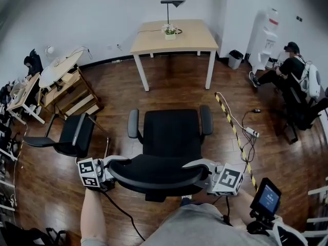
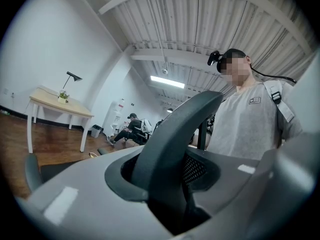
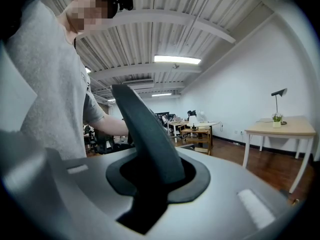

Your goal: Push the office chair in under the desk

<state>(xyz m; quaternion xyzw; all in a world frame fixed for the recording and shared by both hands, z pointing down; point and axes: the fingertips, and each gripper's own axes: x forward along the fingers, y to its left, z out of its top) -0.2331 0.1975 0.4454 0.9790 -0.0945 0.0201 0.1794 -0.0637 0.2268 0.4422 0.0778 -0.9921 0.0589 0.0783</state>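
The office chair point(image 1: 171, 135) is seen in black, the desk point(image 1: 195, 37) in pale wood on white legs, the floor point(image 1: 174, 88) in dark brown planks, the tape point(image 1: 236, 135) in yellow-and-black stripes, and the left gripper point(image 1: 111, 170) and right gripper point(image 1: 204, 173) in grey with black-and-white square markers.

The head camera looks down from high up. The office chair point(image 1: 169, 137) is close below it, and the desk point(image 1: 174, 35) is far off at the top.

The camera on the left gripper point(image 1: 109, 172) sits very near the chair's back rim point(image 2: 175, 134). It seems to tip up, toward the ceiling point(image 2: 200, 19) and the person point(image 2: 245, 119). The desk point(image 2: 55, 106) is far off at its left.

The camera on the right gripper point(image 1: 202, 170) is just as near the back rim point(image 3: 150, 134). Here the desk point(image 3: 287, 129) is far off at the right.

All three views share the chair and the desk.
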